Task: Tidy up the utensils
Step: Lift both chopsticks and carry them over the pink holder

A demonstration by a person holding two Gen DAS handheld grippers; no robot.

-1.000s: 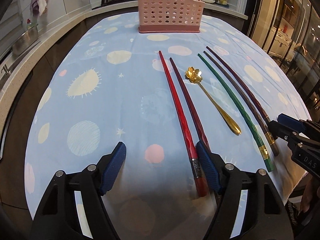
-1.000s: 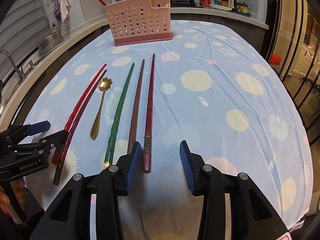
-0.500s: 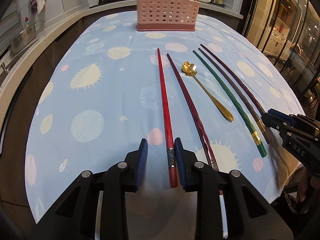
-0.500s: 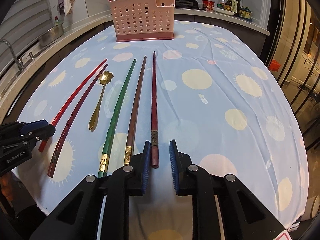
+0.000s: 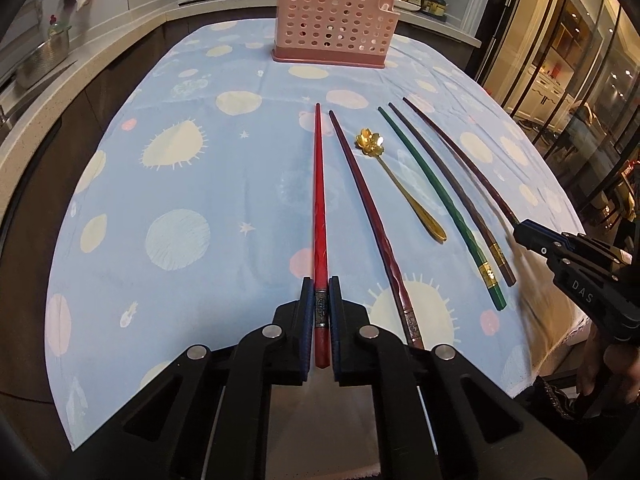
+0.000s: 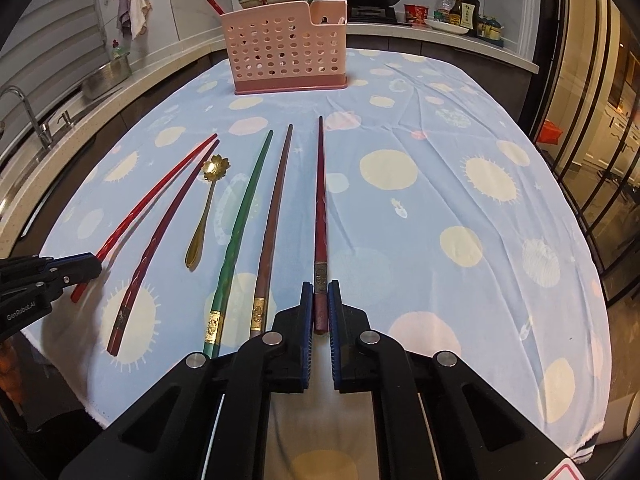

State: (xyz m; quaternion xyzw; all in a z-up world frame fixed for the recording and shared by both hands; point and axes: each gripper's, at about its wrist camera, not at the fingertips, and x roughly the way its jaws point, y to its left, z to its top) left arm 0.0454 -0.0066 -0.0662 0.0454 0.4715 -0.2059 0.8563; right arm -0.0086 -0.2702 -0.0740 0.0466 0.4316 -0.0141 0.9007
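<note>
Having just been closed, the left gripper is clamped on the bright red chopstick and the right gripper on the dark red chopstick (both well short of the pink basket), so lifting can follow.

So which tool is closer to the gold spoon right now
Left. The left tool grips the bright red chopstick, with one chopstick between it and the gold spoon. The right tool is two chopsticks past it.
</note>
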